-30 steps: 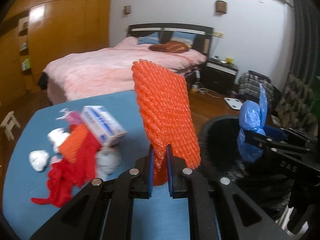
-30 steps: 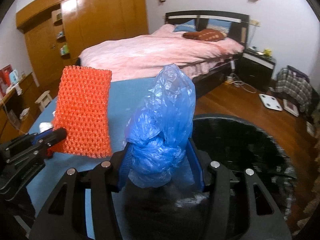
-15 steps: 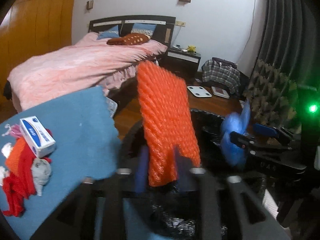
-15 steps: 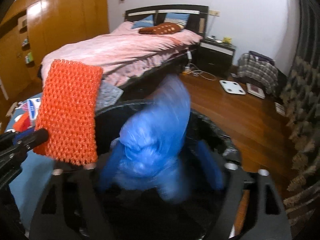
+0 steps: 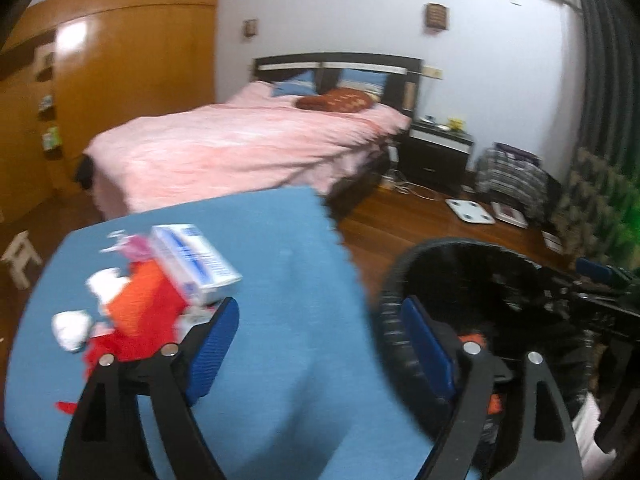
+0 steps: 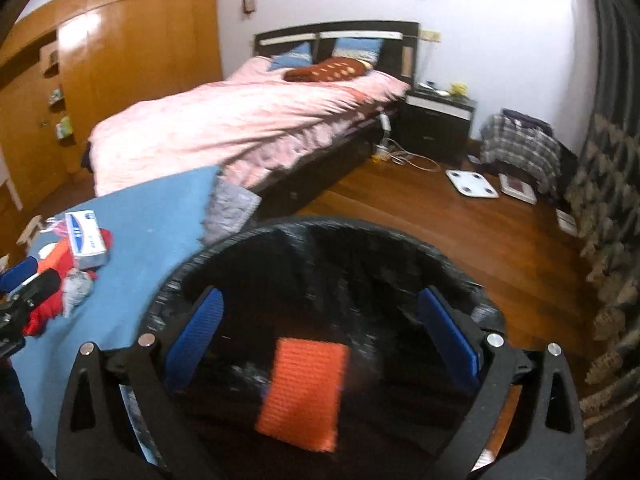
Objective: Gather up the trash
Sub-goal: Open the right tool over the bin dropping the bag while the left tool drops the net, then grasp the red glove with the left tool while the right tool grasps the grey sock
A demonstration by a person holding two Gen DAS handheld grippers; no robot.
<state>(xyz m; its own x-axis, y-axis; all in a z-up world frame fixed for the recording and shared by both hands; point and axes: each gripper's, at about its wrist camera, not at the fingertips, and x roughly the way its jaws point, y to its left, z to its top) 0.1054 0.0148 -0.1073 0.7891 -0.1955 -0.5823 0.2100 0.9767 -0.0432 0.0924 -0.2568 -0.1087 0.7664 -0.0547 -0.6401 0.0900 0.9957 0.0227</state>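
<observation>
Bedroom; right tool (image 6: 320, 336) gapes over bin (image 6: 400, 240)

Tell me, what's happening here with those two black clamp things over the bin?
A person is clearing trash off a blue table into a black bin. Both the left hand-held gripper and right hand-held gripper have just been opening and hold nothing. An orange foam net lies inside the bin. More trash waits on the table.

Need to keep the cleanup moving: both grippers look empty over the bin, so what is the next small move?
Probably swing the left gripper back to the trash pile on the blue table. Both jaws have just been opening with nothing between them, and the orange foam net already lies in the black bin. The right gripper hangs over it.
</observation>
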